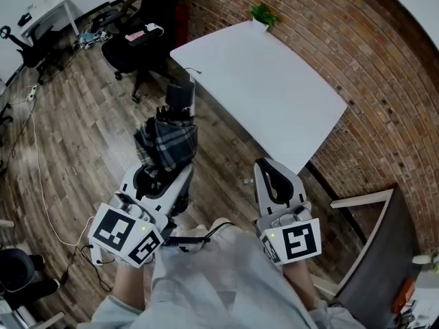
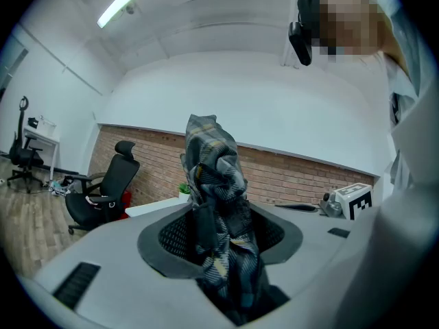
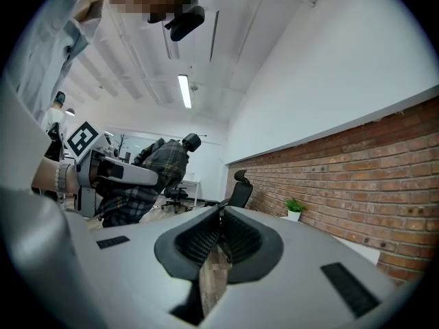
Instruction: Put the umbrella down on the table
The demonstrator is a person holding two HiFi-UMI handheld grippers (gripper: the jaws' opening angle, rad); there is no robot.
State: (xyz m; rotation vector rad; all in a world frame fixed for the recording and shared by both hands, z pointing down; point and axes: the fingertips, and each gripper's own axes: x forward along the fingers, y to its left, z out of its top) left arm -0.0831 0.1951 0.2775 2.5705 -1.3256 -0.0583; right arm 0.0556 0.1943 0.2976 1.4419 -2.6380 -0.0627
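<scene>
Head view, nearest first: the left tongs (image 1: 162,178) are clamping the folded plaid umbrella (image 1: 167,141) round its cloth and holding it in the air over the wood floor (image 1: 75,122). Its black handle (image 1: 181,94) is pointing away toward the white counter (image 1: 274,94).

The left gripper view is agreeing: both pads are pressing into the cloth bundle, which is standing up between them.

The right tongs (image 1: 273,177) are hanging alongside, well apart from the umbrella, jaws closed together on nothing. Only floor is showing through the slit.

Farther off, the counter is carrying a small plant (image 1: 264,14) at its far corner, and a black chair (image 1: 147,26) is standing beyond its left end.

Judgement: the carrying step is in hand, and the umbrella is touching no part of the counter.

Next move is calling for:
- bringing the left tongs forward over the counter top;
- lowering until the umbrella is lying along the surface;
- only then opening.

Risk: it may roll off if set too near the edge.
</scene>
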